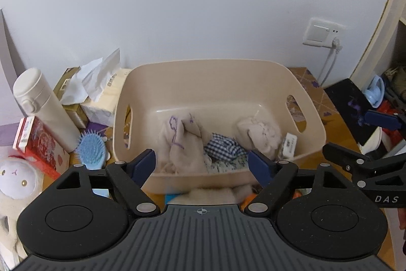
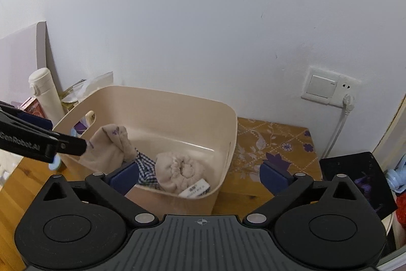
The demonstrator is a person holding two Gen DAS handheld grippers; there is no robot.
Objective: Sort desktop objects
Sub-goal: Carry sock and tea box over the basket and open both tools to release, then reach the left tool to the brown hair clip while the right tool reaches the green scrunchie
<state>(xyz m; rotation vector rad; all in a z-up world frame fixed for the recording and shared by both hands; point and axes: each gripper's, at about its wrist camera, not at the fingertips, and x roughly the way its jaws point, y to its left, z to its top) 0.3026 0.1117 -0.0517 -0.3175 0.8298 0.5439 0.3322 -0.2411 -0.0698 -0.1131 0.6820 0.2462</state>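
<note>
A beige plastic tub (image 1: 218,83) with rounded corners and slot handles sits on the table (image 2: 274,144) against the wall, straight ahead of both grippers. The left gripper (image 1: 203,164) hangs over the tub's near rim, its blue pads spread wide with nothing between them. The right gripper (image 2: 200,179) hangs by the tub's right near corner, its jaws as wide apart, also empty; one pad is over the tub, the other over the patterned tablecloth.

Inside the tub lie soft cloths: a crumpled cream cloth with purple stitching (image 1: 180,144) at the left, a blue-checked cloth (image 1: 223,147) in the middle, a rolled cream towel (image 2: 177,169) at the right, and a white label (image 2: 195,191) beside it.

Left of the tub stand a smooth white flask (image 1: 43,106), a tissue pack (image 1: 101,100), a red box (image 1: 38,144) and a bristly blue hairbrush (image 1: 91,151). A white plush toy (image 1: 17,179) sits at the near left edge.
</note>
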